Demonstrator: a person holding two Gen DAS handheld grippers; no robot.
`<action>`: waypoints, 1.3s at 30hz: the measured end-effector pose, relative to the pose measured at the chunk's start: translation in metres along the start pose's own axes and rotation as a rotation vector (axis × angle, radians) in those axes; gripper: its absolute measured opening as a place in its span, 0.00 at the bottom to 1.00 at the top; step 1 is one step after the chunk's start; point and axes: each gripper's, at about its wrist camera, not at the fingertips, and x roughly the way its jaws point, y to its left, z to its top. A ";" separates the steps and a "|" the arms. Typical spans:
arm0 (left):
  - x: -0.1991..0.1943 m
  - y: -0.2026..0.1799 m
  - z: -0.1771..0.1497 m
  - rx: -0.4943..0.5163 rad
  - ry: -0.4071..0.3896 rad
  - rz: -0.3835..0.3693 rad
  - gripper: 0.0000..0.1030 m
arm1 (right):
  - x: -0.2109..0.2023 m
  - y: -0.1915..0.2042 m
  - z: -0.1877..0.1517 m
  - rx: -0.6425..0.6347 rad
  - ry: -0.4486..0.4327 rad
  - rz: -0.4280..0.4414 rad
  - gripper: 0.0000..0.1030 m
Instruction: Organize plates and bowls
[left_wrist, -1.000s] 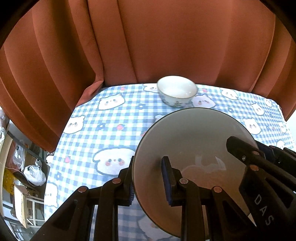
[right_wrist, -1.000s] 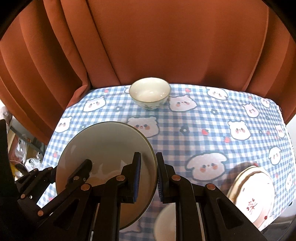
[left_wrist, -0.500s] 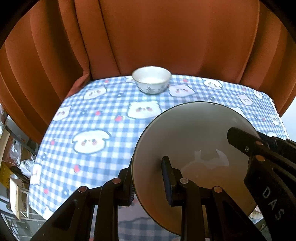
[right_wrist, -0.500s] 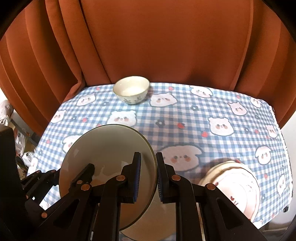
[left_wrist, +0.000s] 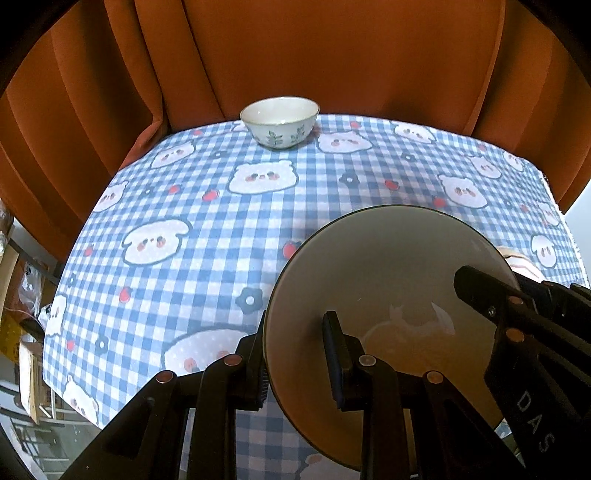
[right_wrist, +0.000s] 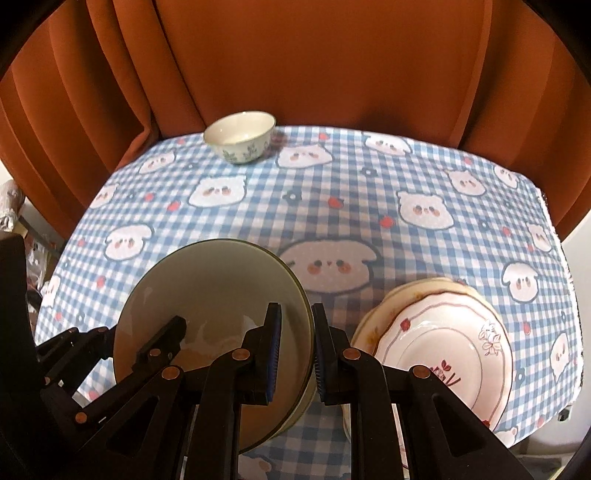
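Left wrist view: left gripper (left_wrist: 295, 354) clamps grey plate (left_wrist: 388, 280) rim | right gripper (right_wrist: 297, 350) clamps opposite rim, body lettered "DAS" | plate above checked tablecloth (left_wrist: 221, 206), patterned plates (right_wrist: 439, 343) beside, small bowl (left_wrist: 279, 121) beyond.

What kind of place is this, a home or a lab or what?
Most likely a home dining corner set up for recording. A table wears a childish bear-print checked cloth, rust-coloured curtains hang behind it, and household crockery sits out: a small leaf-patterned bowl and floral plates.
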 end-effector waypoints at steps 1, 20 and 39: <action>0.002 -0.001 -0.002 0.000 0.007 0.004 0.23 | 0.002 0.000 -0.002 -0.004 0.007 0.002 0.18; 0.029 -0.010 -0.017 0.010 0.081 0.022 0.26 | 0.031 -0.006 -0.016 -0.023 0.075 -0.001 0.19; 0.024 -0.007 -0.024 0.022 0.026 0.012 0.34 | 0.038 -0.006 -0.032 -0.027 0.063 -0.027 0.21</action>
